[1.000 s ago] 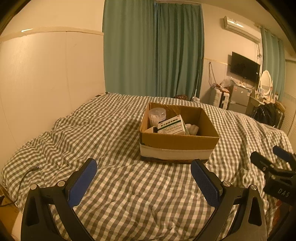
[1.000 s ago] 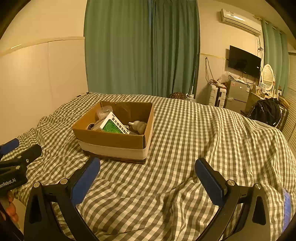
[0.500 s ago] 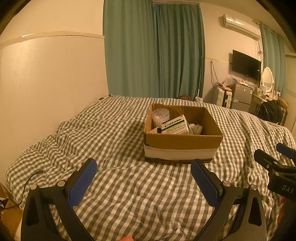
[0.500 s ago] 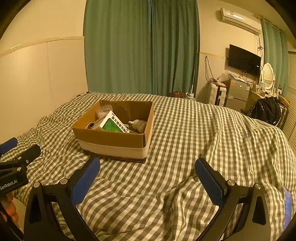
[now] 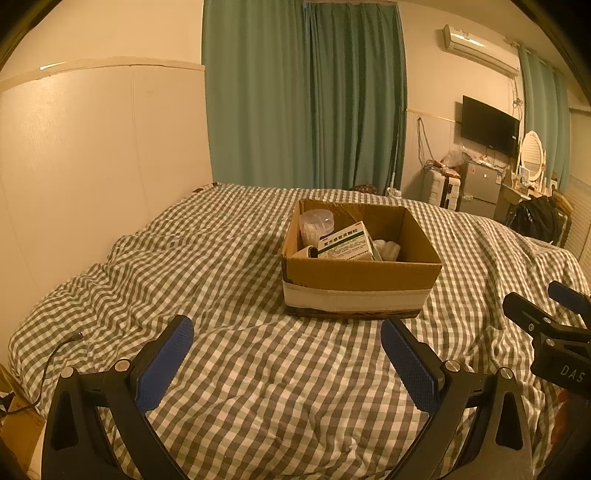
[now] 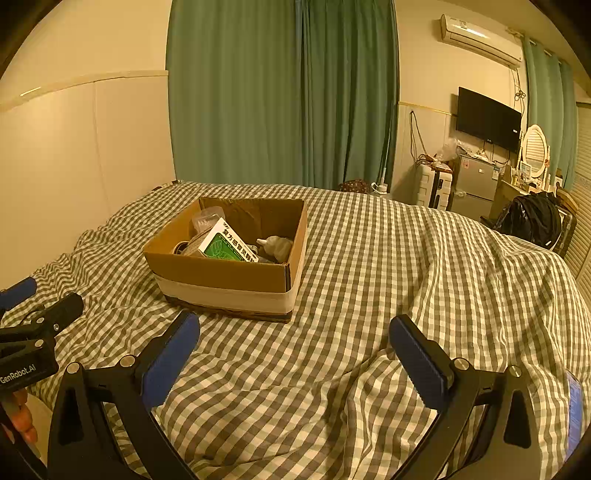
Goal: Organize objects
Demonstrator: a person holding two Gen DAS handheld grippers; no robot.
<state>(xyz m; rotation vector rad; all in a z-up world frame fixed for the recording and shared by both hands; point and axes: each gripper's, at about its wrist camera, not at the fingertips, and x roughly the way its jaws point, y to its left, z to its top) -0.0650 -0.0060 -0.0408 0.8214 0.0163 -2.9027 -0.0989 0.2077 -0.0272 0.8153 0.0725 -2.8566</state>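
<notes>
1. Checked green-and-white bedding (image 5: 229,369) covers the bed; green curtains (image 6: 288,92), a television (image 6: 487,118) and an air conditioner (image 6: 480,35) line the walls beyond.
2. Near the middle of the bed sits a cardboard box (image 5: 360,275) (pale band round its base), long side across the left view.
3. Inside it: a green-and-white carton (image 6: 227,247) lying tilted, a clear tub (image 5: 316,223), something pale (image 6: 277,245).
4. Left gripper (image 5: 288,365) and right gripper (image 6: 295,358) both hover with jaws wide, holding nothing, well short of the box.

box (image 5: 360,275) wall hides contents' bases | medicine carton (image 6: 228,246) print unreadable
</notes>
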